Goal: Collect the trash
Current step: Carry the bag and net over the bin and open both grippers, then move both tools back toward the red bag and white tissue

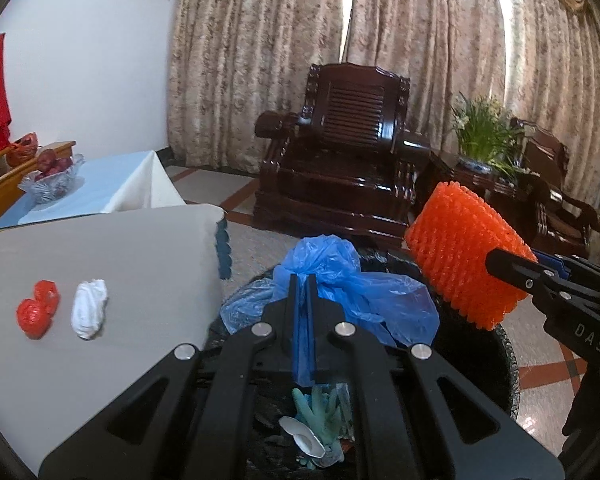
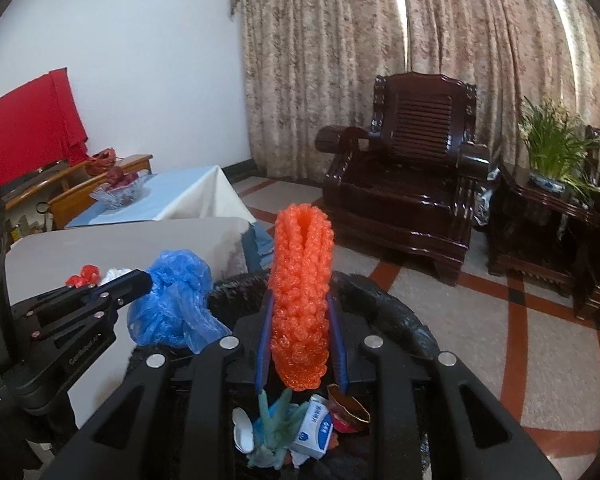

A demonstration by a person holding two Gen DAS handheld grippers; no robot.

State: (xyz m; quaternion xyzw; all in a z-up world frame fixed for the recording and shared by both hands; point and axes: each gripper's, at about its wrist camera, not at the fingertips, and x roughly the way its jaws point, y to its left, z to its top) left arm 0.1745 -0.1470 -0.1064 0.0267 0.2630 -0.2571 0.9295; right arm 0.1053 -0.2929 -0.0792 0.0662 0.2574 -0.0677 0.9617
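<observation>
Clamping a crumpled blue plastic bag in the left gripper above the black-lined bin, right gripper squeezing an orange foam net at two o'clock, red wrapper and white wad lying on the table at nine o'clock.

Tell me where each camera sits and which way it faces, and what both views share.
Left wrist: on the left gripper, looking along fingers shut on the blue plastic bag above the black-lined bin; the right gripper shows, holding the orange foam net.
Right wrist: on the right gripper, clamping the net over the bin; the left gripper shows.
Shared: bag, net, bin, armchair.
</observation>
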